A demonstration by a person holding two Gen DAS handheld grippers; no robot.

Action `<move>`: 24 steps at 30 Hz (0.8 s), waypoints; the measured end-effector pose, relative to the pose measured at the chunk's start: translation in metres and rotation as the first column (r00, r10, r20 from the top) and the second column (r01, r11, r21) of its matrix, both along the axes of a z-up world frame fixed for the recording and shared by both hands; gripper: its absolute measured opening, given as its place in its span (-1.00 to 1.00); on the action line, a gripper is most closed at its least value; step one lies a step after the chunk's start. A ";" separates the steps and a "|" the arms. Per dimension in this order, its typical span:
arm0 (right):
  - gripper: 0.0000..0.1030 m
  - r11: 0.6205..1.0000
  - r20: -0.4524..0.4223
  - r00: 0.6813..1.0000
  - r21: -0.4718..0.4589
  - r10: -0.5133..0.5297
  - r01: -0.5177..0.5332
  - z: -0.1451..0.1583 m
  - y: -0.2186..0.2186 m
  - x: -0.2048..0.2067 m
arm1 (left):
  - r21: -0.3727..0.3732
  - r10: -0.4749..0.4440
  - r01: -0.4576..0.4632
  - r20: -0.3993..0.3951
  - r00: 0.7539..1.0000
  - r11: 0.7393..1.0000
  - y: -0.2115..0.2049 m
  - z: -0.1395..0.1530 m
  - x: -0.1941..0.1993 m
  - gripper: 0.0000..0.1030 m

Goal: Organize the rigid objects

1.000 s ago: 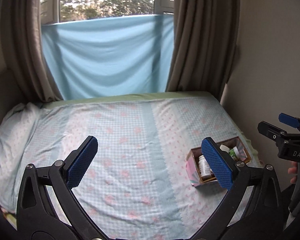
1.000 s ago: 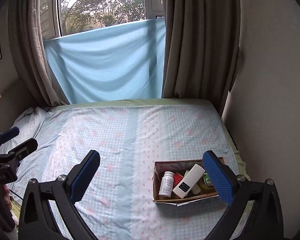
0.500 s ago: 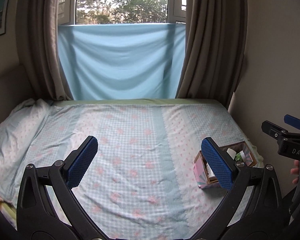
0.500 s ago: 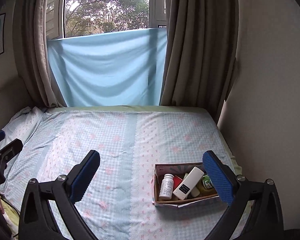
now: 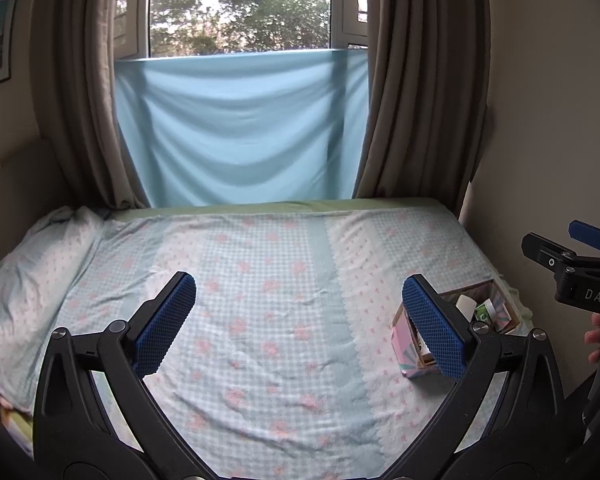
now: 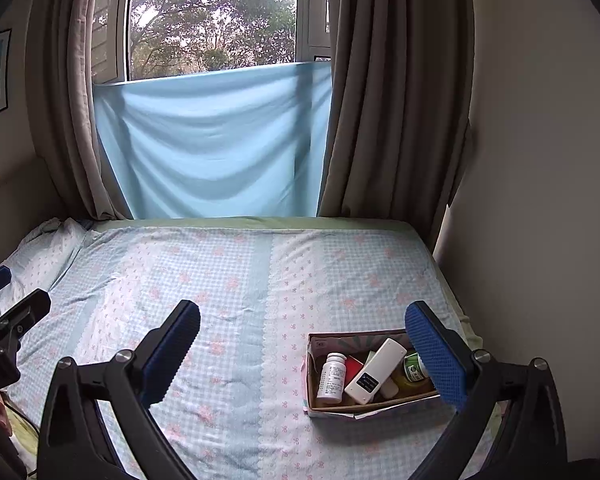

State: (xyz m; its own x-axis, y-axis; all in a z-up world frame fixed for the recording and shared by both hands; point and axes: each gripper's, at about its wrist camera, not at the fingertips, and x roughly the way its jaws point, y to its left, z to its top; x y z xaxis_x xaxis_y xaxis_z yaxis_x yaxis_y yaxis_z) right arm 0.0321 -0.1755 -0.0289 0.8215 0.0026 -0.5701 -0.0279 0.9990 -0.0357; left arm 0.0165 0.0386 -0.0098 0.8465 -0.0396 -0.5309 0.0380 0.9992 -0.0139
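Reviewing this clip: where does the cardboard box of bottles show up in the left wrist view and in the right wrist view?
Left wrist: the cardboard box sits at lower right on the bed, partly behind the left gripper's right finger.
Right wrist: the box sits at lower centre-right, its contents visible, beside the right gripper's right finger.
Shared landmark: the blue cloth hung across the window.

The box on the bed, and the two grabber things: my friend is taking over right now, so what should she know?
Left gripper: open, empty, above the bed.
Right gripper: open, empty, near the box.
The box sits at the bed's right edge. Inside it: a white pill bottle, a white remote-like device, a green-capped jar, something red.
Done: nothing loose shows on the sheet.
Left: unclear from here whether the contents still need sorting.
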 end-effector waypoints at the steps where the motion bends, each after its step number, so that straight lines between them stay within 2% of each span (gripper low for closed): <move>1: 0.98 1.000 0.000 1.000 0.002 0.000 0.000 0.000 0.000 0.000 | 0.001 0.000 0.000 0.000 1.000 1.000 0.000 0.000 0.000 1.00; 24: 0.98 1.000 0.008 1.000 0.007 -0.008 0.008 0.004 0.002 0.007 | 0.006 -0.001 0.000 0.045 0.999 1.000 -0.003 0.006 0.000 0.99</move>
